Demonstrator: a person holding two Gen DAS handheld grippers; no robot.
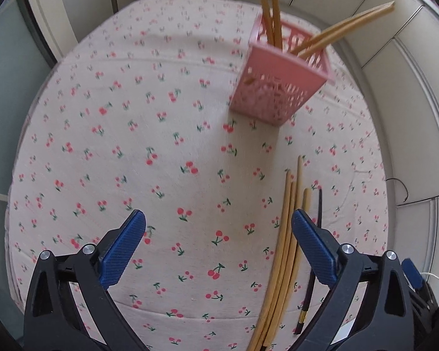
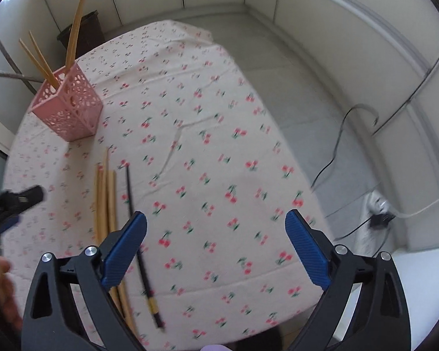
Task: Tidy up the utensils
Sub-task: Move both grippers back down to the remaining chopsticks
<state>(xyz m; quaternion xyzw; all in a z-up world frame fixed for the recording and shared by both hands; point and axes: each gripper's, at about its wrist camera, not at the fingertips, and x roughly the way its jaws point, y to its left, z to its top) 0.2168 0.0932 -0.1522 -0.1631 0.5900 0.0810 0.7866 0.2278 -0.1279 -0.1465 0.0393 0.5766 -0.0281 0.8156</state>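
Note:
A pink perforated holder (image 1: 281, 87) (image 2: 70, 111) stands at the back of the cherry-print tablecloth (image 1: 161, 146) (image 2: 219, 146), with several bamboo chopsticks (image 1: 267, 5) (image 2: 76, 23) leaning out of it. More bamboo chopsticks (image 1: 286, 234) (image 2: 105, 199) lie side by side on the cloth. One dark chopstick (image 1: 319, 204) (image 2: 130, 193) with a yellow band lies just right of them. My left gripper (image 1: 219, 219) is open above the cloth, its right finger over the lying bundle. My right gripper (image 2: 216, 219) is open too, its left finger over the same sticks. Nothing is between either pair of fingers.
The table's right edge drops to a grey floor with a power strip (image 2: 377, 204) and cables (image 2: 336, 146). A dark bin (image 2: 82, 32) stands behind the holder. The left gripper's body (image 2: 14, 201) and a hand (image 2: 3, 286) show at the right wrist view's left edge.

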